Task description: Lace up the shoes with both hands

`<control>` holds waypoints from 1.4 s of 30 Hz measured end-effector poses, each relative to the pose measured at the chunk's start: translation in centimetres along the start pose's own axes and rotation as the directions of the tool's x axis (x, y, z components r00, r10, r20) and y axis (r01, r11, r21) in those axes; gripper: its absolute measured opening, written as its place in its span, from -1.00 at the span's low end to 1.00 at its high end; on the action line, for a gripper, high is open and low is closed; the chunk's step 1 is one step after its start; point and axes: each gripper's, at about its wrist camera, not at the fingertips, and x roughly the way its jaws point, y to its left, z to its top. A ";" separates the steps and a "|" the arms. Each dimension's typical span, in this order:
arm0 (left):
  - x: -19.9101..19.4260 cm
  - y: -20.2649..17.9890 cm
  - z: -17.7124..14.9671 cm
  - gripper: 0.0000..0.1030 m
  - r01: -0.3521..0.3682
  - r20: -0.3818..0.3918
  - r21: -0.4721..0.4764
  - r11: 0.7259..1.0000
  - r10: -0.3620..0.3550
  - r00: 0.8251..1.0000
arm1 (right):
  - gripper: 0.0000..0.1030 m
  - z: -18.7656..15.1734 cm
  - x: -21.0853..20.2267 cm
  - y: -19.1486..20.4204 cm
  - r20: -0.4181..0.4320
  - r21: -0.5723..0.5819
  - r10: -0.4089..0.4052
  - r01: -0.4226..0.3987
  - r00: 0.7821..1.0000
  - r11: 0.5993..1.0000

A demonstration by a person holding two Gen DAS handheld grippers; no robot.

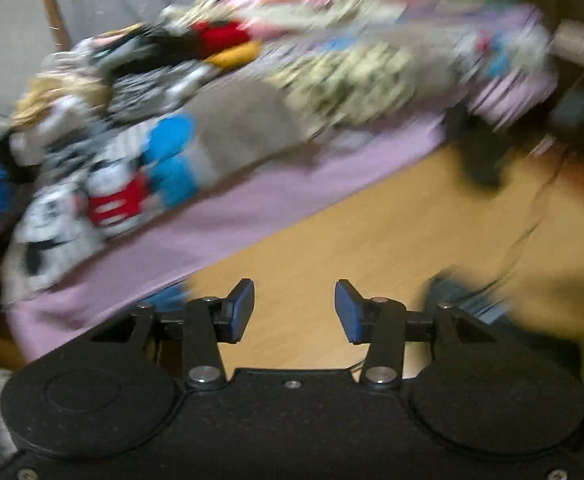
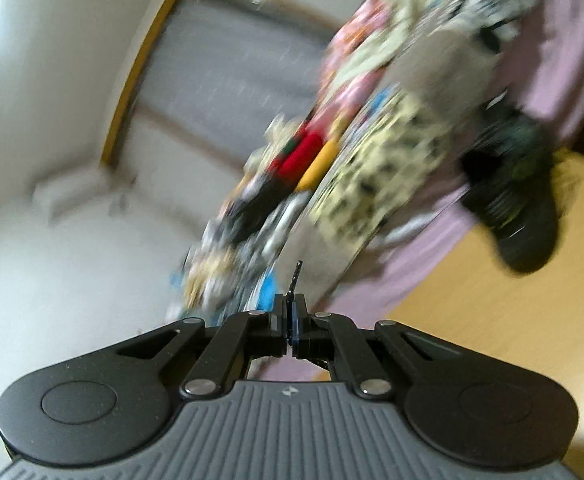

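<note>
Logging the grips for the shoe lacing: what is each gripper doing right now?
Left gripper: open, nothing between its pads.
Right gripper: shut on the thin black shoelace tip that sticks out past its fingertips.

The left tongs (image 1: pixel 294 310) stand parted, blue pads facing each other with nothing between them, angled downward. The right tongs (image 2: pixel 290 322) are pressed together, pointing about level, with the thin dark lace tip (image 2: pixel 295 278) pinched between the pads and sticking out beyond them.
</note>
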 end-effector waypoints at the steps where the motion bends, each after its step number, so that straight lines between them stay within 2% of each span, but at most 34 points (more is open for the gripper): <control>1: -0.3 -0.5 0.3 -0.11 0.058 0.025 -0.009 0.998 -0.058 0.998 | -0.92 -0.7 0.8 0.7 -0.036 -0.024 0.011 -0.012 0.999 1.000; 3: -0.8 -2.0 0.9 -0.11 0.171 0.056 -0.011 0.985 -0.170 0.984 | -0.92 -1.7 2.0 1.4 -0.083 -0.034 0.028 -0.031 0.996 0.999; 6: -1.3 -4.1 1.5 -0.16 0.275 0.076 0.007 0.962 -0.274 0.959 | -0.92 -3.3 3.5 2.3 -0.144 -0.034 0.053 -0.058 0.988 0.998; 8: -1.5 -5.2 1.8 -0.16 0.309 0.085 0.014 0.951 -0.309 0.947 | -0.92 -3.8 3.9 2.9 -0.162 -0.040 0.069 -0.076 0.984 0.996; 12: -1.5 -7.0 2.3 -0.25 0.339 0.090 0.041 0.940 -0.341 0.936 | -0.92 -4.1 4.3 3.9 -0.178 -0.050 0.093 -0.103 0.980 0.993; 20: -0.8 -8.3 2.7 -0.46 0.339 0.078 0.045 0.940 -0.341 0.937 | -0.92 -4.4 4.3 4.3 -0.191 -0.039 0.124 -0.134 0.974 0.990; 25: -0.3 -8.4 2.7 -0.88 0.328 0.082 0.027 0.944 -0.329 0.941 | -0.91 -4.5 4.7 4.4 -0.210 -0.036 0.132 -0.142 0.969 0.989; 26: -0.2 -8.3 2.7 -0.91 0.324 0.082 0.021 0.946 -0.324 0.942 | -0.92 -4.6 4.7 4.4 -0.213 -0.036 0.131 -0.142 0.968 0.989; 30: -0.1 -8.2 2.6 -0.95 0.316 0.069 0.018 0.948 -0.317 0.946 | -0.84 -4.5 4.8 4.2 -0.223 -0.023 0.122 -0.130 0.967 0.991; 37: 0.1 -8.2 2.3 -0.95 0.316 0.054 0.032 0.948 -0.318 0.947 | -0.84 -4.0 4.4 3.2 -0.185 0.045 0.143 -0.137 0.972 0.990; 42: -0.1 -8.5 2.3 -0.94 0.308 0.050 0.061 0.949 -0.311 0.949 | -0.92 -4.0 4.3 2.9 -0.165 0.067 0.169 -0.160 0.972 0.985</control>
